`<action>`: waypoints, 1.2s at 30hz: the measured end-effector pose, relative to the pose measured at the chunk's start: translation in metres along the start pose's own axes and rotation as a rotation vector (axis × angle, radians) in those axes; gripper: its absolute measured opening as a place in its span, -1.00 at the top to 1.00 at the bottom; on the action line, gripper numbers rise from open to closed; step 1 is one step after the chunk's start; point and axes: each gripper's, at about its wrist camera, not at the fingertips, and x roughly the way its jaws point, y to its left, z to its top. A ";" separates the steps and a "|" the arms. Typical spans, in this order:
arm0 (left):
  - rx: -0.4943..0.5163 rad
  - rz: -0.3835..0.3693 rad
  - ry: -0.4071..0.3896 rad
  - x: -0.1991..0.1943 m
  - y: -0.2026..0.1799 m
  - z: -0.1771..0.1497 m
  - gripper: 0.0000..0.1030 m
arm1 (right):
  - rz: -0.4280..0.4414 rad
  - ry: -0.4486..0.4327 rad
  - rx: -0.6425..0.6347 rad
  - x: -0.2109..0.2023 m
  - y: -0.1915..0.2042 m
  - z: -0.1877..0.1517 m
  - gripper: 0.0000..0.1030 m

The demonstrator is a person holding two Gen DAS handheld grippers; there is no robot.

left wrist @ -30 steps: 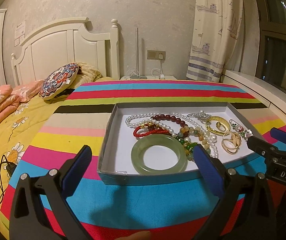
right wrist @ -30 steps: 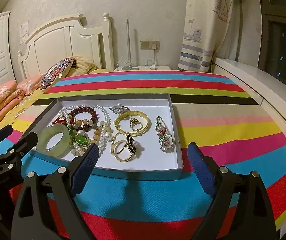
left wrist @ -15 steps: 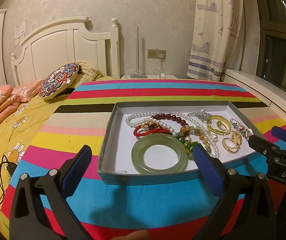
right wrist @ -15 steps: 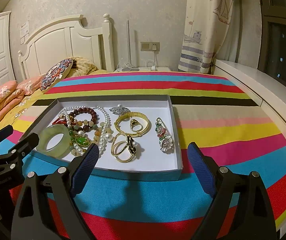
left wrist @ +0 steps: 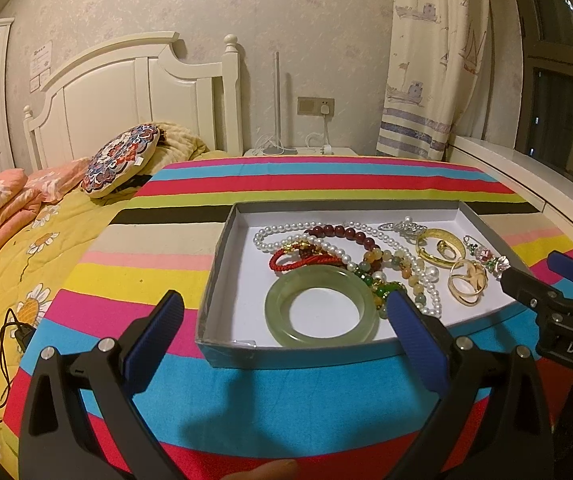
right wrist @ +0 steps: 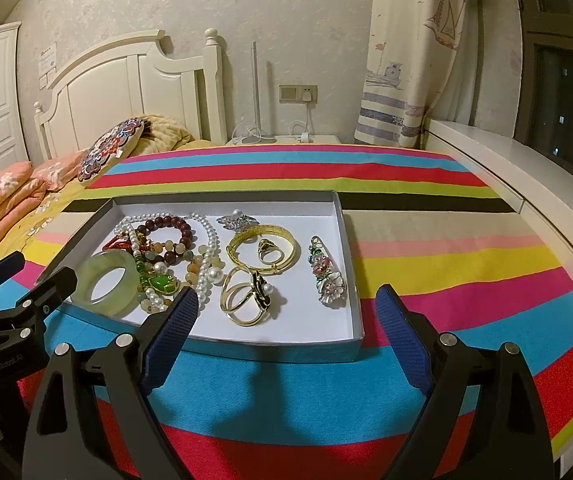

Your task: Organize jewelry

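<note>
Right wrist view shows flower brooch [right wrist: 328, 276] clearly, perhaps blurred leftward, both tongs [right wrist: 286, 320] [left wrist: 286, 332] spread.

"DAS" in white letters on black body of right hand-held gripper [left wrist: 566, 280], rest cut off at frame edge. "GenRoboAI", faint, on body of left hand-held gripper [right wrist: 26, 280]. Wall notices: illegible.

Both wrist views face the jewelry tray [left wrist: 222, 248] closely, from its near edge.
</note>
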 end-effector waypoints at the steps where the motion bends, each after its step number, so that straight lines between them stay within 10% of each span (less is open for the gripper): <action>1: 0.001 0.001 0.001 0.001 -0.001 0.000 -0.95 | 0.001 0.001 0.000 0.000 0.000 0.000 -0.67; 31: 0.022 0.049 -0.012 -0.004 0.002 -0.003 -0.95 | 0.015 0.006 -0.013 0.001 0.004 -0.002 -0.67; 36: -0.004 -0.009 0.131 0.001 0.010 -0.006 -0.95 | 0.026 0.051 -0.025 0.001 -0.001 -0.001 -0.67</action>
